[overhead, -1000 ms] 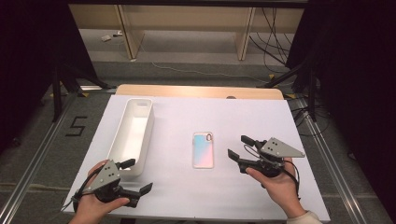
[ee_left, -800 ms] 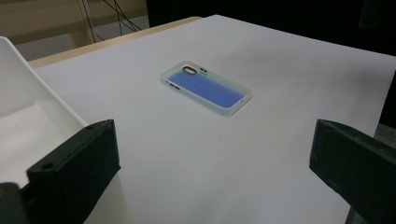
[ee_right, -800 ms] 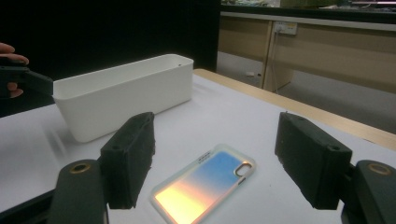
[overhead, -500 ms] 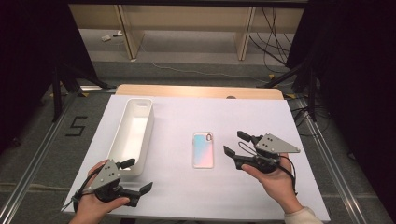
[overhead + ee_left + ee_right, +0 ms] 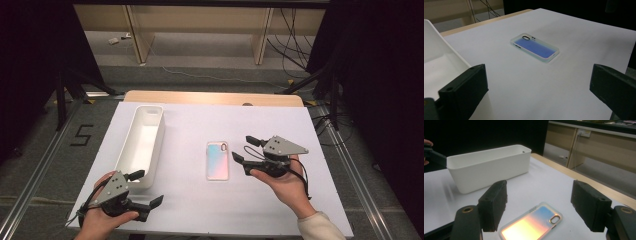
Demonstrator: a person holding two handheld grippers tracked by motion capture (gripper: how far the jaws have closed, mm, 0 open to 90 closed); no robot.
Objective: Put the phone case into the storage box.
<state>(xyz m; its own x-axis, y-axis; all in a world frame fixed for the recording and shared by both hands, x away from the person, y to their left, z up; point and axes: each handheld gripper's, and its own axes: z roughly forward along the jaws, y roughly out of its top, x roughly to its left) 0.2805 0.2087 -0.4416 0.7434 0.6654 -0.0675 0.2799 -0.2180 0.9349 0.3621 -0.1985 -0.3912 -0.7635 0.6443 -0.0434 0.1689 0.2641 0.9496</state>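
A phone case [image 5: 218, 160] with a pink-to-blue sheen lies flat in the middle of the white table top [image 5: 200, 120]. My right gripper [image 5: 243, 149] hovers just right of it with its jaws open, pointing at the case's top end. In the right gripper view the case [image 5: 531, 225] lies on the table below and ahead of the right gripper [image 5: 539, 202], untouched. A long white bin [image 5: 142, 142] stands at the left. My left gripper [image 5: 148, 188] rests open at the near left corner beside the bin's near end. In the left gripper view the case [image 5: 535, 47] lies well ahead of the left gripper [image 5: 536, 85].
The bin [image 5: 489, 167] has nothing inside it that I can see. A wooden table edge [image 5: 210, 97] runs along the back. Beyond it are wooden shelving, floor cables [image 5: 295, 30] and dark curtains at both sides. A "5" mark [image 5: 81, 135] is on the floor at the left.
My right gripper has moved left, closer to the phone case, with its jaws still open. The left gripper, the case and the bin have stayed where they were.
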